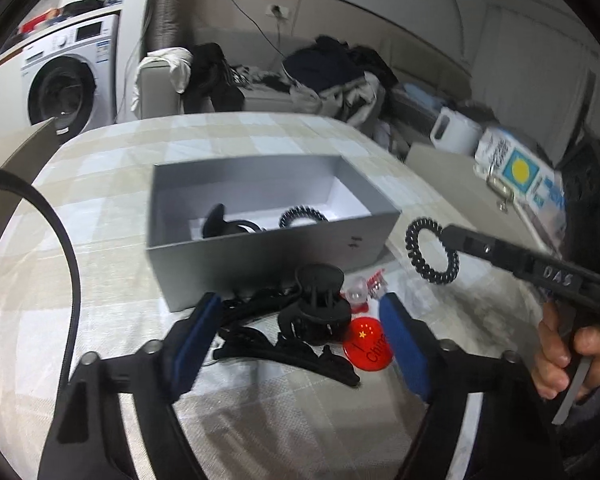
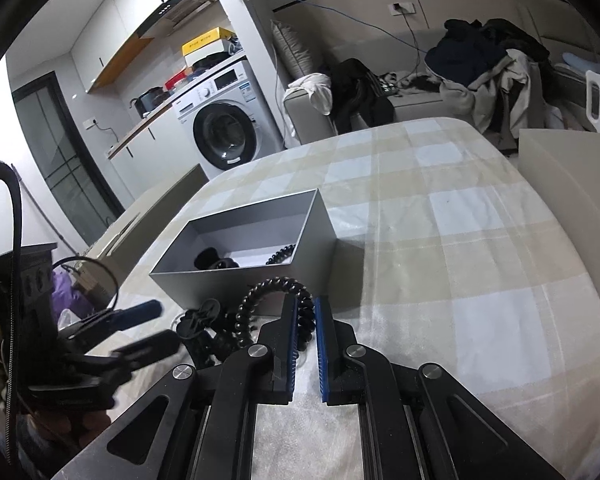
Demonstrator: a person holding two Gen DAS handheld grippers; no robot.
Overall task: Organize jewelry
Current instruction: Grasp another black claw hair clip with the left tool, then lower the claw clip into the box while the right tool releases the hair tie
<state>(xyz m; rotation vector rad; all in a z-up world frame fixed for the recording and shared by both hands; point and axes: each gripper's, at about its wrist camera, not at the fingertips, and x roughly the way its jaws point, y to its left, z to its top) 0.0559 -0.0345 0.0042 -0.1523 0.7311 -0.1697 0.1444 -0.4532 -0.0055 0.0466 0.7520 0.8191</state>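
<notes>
Black coiled hair tie (image 1: 432,250) pinched in right gripper (image 2: 305,322), lifted right of grey rectangular box (image 1: 260,252).
Left gripper (image 1: 300,344) unclenched, blue pads straddling glossy black claw clip (image 1: 314,312); checked cloth (image 2: 440,240) beneath.

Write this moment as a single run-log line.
right gripper: shut on spiral hair tie, raised beside grey box | left gripper: open around black claw clip | box: second hair tie inside

On the table (image 1: 260,420) a hair claw (image 1: 314,312) lies just before the box (image 1: 260,256), which holds a coil tie (image 1: 300,216)
</notes>
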